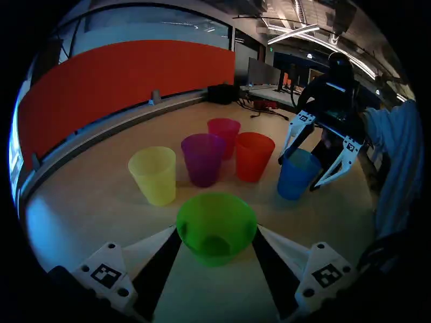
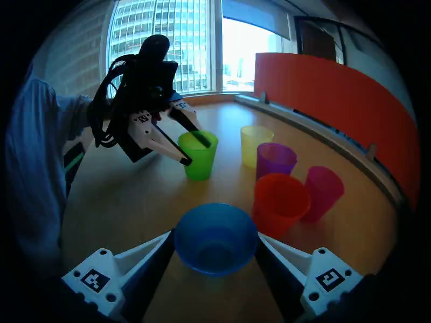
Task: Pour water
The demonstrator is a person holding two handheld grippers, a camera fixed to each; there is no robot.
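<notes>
Several coloured plastic cups stand upright on a wooden table (image 1: 81,210). My left gripper (image 1: 217,232) is shut on the green cup (image 1: 215,215), one finger pressing each side. The right gripper (image 2: 215,239) is likewise shut on the blue cup (image 2: 216,229). Seen from the left gripper view, the blue cup (image 1: 295,177) sits at the right with the right gripper (image 1: 297,174) around it. From the right gripper view, the green cup (image 2: 200,159) stands farther off, the left gripper (image 2: 197,153) flanking it. Whether either cup holds water I cannot tell.
Between the two held cups stand a yellow cup (image 1: 154,175), a purple cup (image 1: 203,159), a pink cup (image 1: 224,134) and an orange cup (image 1: 253,156), close together. An orange wall panel (image 1: 124,81) runs along the table's far edge. A person's sleeve (image 2: 32,161) is at the left.
</notes>
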